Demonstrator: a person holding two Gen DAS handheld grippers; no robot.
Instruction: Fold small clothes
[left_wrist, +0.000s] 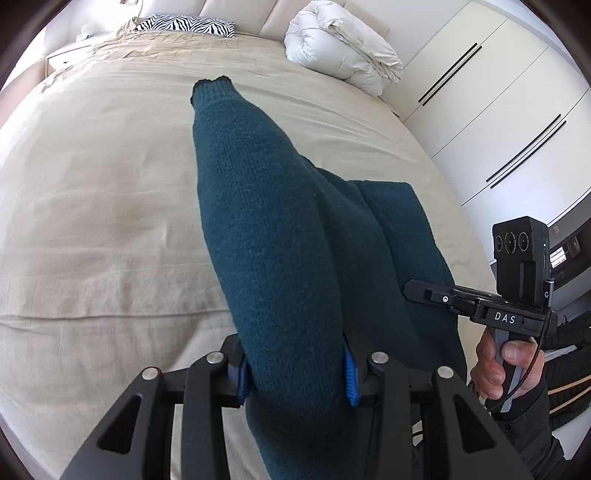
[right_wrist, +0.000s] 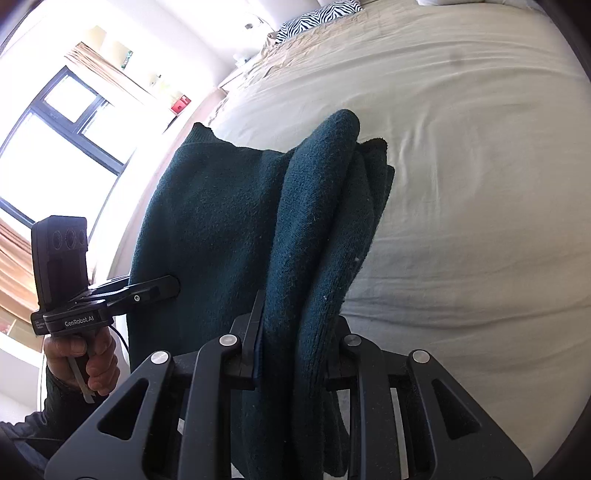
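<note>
**Teal sweater held up over the bed by both grippers**

I see no containers in either view; everything sits on or above the bed.

My left gripper (left_wrist: 297, 380) is clamped on a bunched sleeve of the dark teal knit sweater (left_wrist: 280, 240), its blue pads (left_wrist: 351, 380) pressing the fabric from both sides. The sleeve runs away from me, its ribbed cuff at the far end above the sheet. My right gripper (right_wrist: 291, 354) is clamped on a thick fold of the same sweater (right_wrist: 229, 221), several layers of knit squeezed between its fingers. Each wrist view shows the other gripper at the side, gripped by a hand (left_wrist: 506, 369) in a dark sleeve, its fingers meeting the sweater's edge. The sweater hangs between the two grippers, above the near part of the bed.

The bed (left_wrist: 92, 221) is covered by a creased beige sheet. At its far end lie a zebra-striped pillow (left_wrist: 184, 25) and a rolled white duvet (left_wrist: 343, 48), the duvet to the right. White wardrobe doors (left_wrist: 491, 110) with dark bar handles stand along the right side. On the left side of the room a dark-framed window (right_wrist: 55, 140) glares brightly.
</note>
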